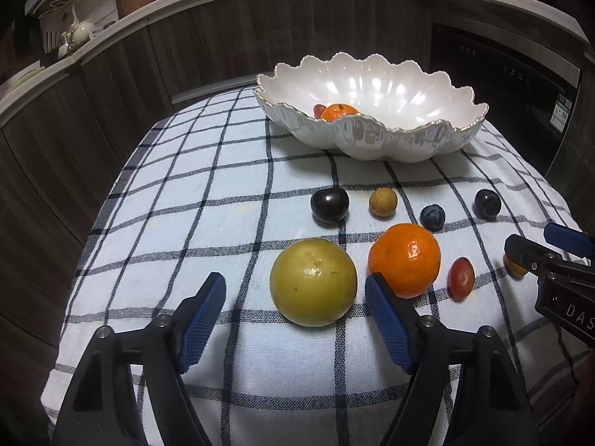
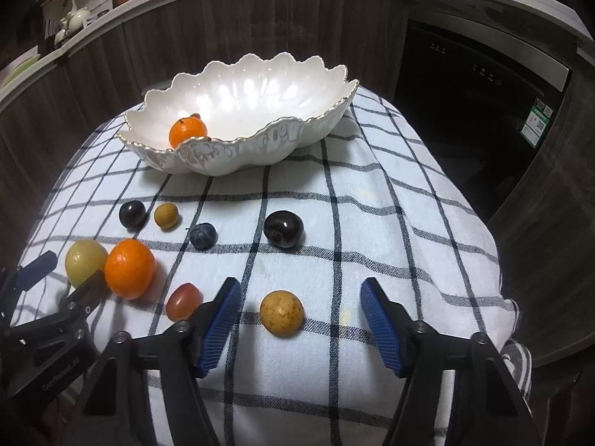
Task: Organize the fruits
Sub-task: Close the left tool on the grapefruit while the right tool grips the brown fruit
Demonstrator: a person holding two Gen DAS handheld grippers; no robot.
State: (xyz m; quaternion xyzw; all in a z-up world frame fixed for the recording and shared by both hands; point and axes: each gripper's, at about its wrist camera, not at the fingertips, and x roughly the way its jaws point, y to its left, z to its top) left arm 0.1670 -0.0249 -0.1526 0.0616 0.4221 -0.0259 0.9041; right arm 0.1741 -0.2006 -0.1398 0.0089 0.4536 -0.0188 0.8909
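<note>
On the checked cloth (image 1: 208, 193) a yellow-green round fruit (image 1: 313, 281) lies between the fingers of my left gripper (image 1: 296, 280). The jaws are open and the left pad stands well clear of the fruit. An orange mandarin (image 1: 404, 258) and a red grape (image 1: 461, 278) lie just right of it. My right gripper (image 2: 300, 284) is open around a small tan fruit (image 2: 281, 312), with neither pad touching it. The white scalloped bowl (image 1: 372, 141) at the back holds a mandarin (image 1: 337, 111) and a small red fruit.
Two dark cherries (image 2: 132, 213) (image 2: 283, 228), a longan (image 2: 166, 215) and a blueberry (image 2: 202, 235) lie in a row in front of the bowl (image 2: 230, 156). The cloth drops off at the table's sides. Dark cabinets and an oven (image 2: 483, 111) stand behind.
</note>
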